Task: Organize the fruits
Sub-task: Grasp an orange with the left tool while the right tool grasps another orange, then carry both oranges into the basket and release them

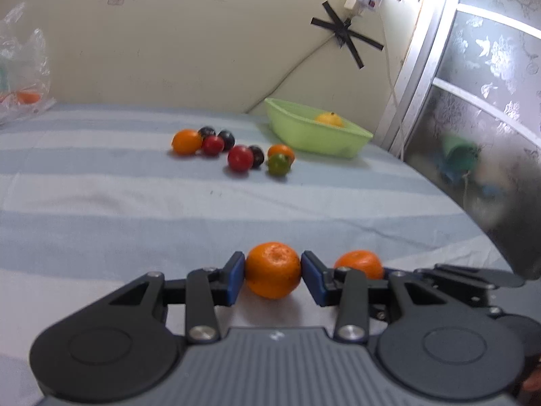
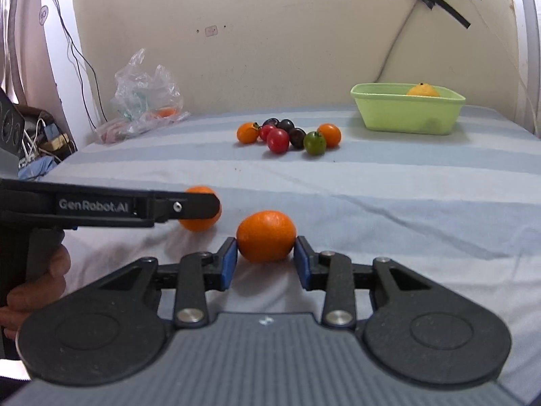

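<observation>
Orange mandarins (image 1: 273,270) (image 2: 266,235) are sitting squeezed between each gripper's (image 1: 273,275) (image 2: 265,260) blue pads, both probably heading for the green tub (image 2: 405,115).

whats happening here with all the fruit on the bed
A person is sorting fruit with two handheld grippers. The left gripper has its pads against one orange, and the right gripper brackets a second orange; both oranges rest on the striped sheet. Farther back sits a cluster of small tomatoes, and beyond it a green tub already holds one yellow fruit.
</observation>
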`<state>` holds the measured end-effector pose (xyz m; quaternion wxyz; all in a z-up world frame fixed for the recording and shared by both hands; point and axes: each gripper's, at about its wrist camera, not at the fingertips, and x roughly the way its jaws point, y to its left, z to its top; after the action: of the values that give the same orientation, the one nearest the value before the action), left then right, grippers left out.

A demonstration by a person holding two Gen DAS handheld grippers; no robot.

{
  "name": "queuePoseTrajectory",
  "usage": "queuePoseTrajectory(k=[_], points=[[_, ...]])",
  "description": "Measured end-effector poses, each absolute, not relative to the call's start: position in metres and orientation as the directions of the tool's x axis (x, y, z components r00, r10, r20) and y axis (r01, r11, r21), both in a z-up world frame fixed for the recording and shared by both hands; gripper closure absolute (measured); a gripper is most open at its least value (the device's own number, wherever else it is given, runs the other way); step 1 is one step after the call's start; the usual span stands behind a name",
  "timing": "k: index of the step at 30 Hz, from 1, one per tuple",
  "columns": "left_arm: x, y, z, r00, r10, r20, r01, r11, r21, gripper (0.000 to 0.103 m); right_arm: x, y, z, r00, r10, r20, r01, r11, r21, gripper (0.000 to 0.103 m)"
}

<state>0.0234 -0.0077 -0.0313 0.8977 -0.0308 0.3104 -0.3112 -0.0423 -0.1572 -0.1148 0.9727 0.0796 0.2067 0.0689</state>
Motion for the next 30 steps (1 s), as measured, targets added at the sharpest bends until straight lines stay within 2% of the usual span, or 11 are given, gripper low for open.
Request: queuePoseTrajectory(k=[8, 11, 17, 24, 30], points=[[0.007, 0.0, -0.026, 0.646, -0.564, -0.515, 0.535, 0.815, -0.222, 0.06, -0.05, -0.146, -0.114, 0.909, 0.133, -0.394, -0.095, 0.989, 0.115, 0.062], [0.007, 0.0, -0.025, 0.652, -0.557, -0.516, 0.531, 0.82, -0.214, 0.058, -0.055, -0.143, -0.114, 0.916, 0.115, -0.384, -0.089, 0.992, 0.086, 0.055], [0.007, -0.006, -0.024, 0.644, -0.562, -0.518, 0.547, 0.812, -0.202, 0.055, -0.057, -0.14, -0.115, 0.918, 0.098, -0.383, -0.082, 0.995, 0.058, 0.054], [0.011, -0.01, -0.03, 0.643, -0.543, -0.54, 0.537, 0.822, -0.188, 0.055, -0.06, -0.137, -0.118, 0.92, 0.079, -0.385, -0.073, 0.997, 0.029, 0.054], [0.013, -0.012, -0.034, 0.642, -0.535, -0.549, 0.532, 0.827, -0.185, 0.06, -0.059, -0.14, -0.119, 0.92, 0.074, -0.385, -0.064, 0.997, 0.038, 0.055]])
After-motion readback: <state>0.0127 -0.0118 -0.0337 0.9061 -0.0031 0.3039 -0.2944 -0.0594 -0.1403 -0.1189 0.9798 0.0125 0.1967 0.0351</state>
